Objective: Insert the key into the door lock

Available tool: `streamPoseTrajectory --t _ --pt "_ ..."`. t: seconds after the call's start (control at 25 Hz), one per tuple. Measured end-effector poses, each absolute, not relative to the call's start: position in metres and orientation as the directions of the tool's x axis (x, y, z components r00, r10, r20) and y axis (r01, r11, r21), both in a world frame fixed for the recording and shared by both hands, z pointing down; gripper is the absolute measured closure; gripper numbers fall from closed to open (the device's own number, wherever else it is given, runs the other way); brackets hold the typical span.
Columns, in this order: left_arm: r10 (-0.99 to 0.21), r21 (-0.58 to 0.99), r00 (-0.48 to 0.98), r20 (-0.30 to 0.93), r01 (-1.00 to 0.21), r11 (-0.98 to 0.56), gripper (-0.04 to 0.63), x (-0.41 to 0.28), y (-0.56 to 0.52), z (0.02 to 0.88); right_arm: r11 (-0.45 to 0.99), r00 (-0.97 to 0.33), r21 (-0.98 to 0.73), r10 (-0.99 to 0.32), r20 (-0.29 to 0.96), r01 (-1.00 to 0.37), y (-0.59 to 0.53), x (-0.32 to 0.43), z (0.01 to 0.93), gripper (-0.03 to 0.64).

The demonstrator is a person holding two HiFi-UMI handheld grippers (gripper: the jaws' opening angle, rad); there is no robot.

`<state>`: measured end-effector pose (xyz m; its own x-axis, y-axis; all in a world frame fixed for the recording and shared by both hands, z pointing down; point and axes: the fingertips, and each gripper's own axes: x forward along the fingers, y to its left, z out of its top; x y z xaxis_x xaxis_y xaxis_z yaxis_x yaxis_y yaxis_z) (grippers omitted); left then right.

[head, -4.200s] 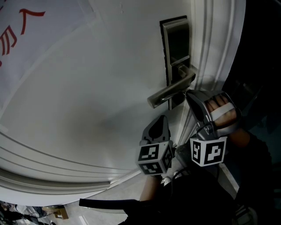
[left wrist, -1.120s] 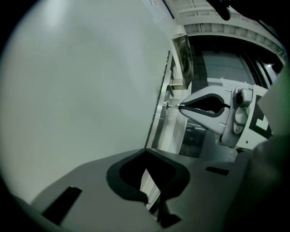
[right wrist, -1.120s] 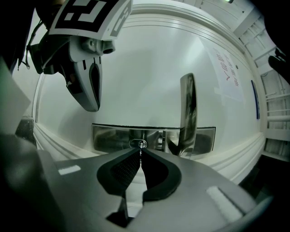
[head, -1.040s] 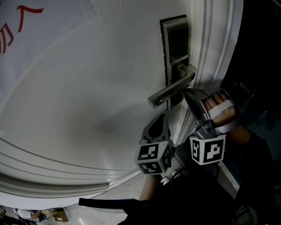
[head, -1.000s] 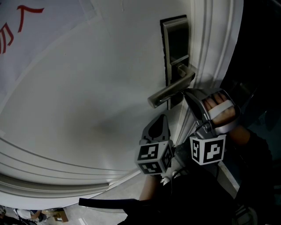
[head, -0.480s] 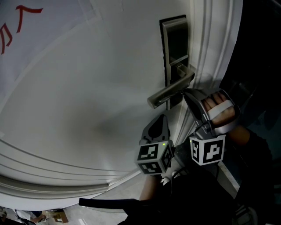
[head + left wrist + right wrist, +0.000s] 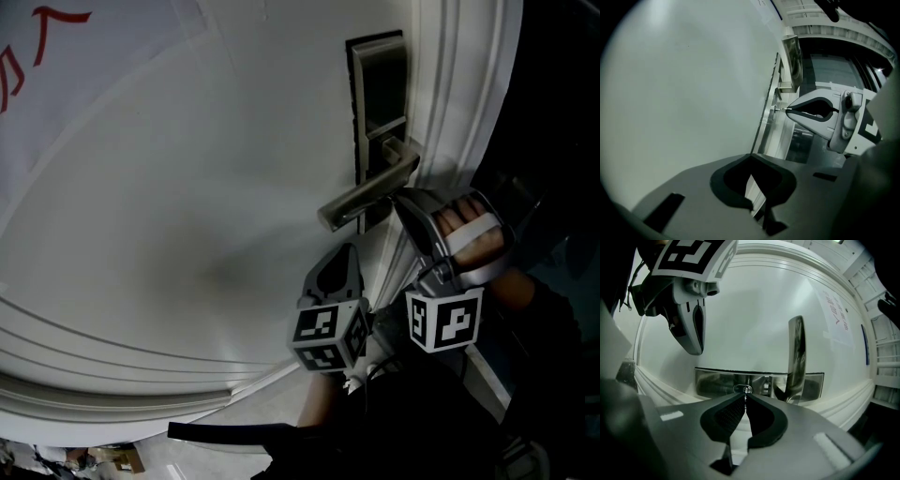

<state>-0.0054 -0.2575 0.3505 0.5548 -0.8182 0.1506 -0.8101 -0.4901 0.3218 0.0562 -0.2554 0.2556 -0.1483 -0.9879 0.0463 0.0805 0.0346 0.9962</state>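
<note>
A brushed-metal lock plate (image 7: 380,94) with a lever handle (image 7: 366,197) sits at the white door's (image 7: 206,187) right edge. My right gripper (image 7: 397,195) is just below the handle and points at the plate. It is shut on a thin key (image 7: 746,398), whose tip is at the round keyhole (image 7: 742,389). In the left gripper view the key (image 7: 781,108) bridges the right gripper (image 7: 788,109) and the lock. My left gripper (image 7: 345,253) hangs lower, close to the door, shut and holding nothing.
The door's raised moulding (image 7: 441,112) runs beside the lock, with a dark gap past the door edge on the right. A paper with red characters (image 7: 37,56) hangs on the door at upper left. The person's hand (image 7: 473,239) holds the right gripper.
The head view has shifted slightly. Both grippers stay where they were, the key still at the keyhole.
</note>
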Motion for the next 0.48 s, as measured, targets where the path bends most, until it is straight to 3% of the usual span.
streamPoseTrajectory --t 0.48 --pt "-0.814 0.322 0.561 0.152 -0.807 -0.496 0.595 -0.004 -0.2552 0.353 0.037 -0.149 0.997 -0.988 0.048 0.075 -0.2552 0.056 0.2559 0.604"
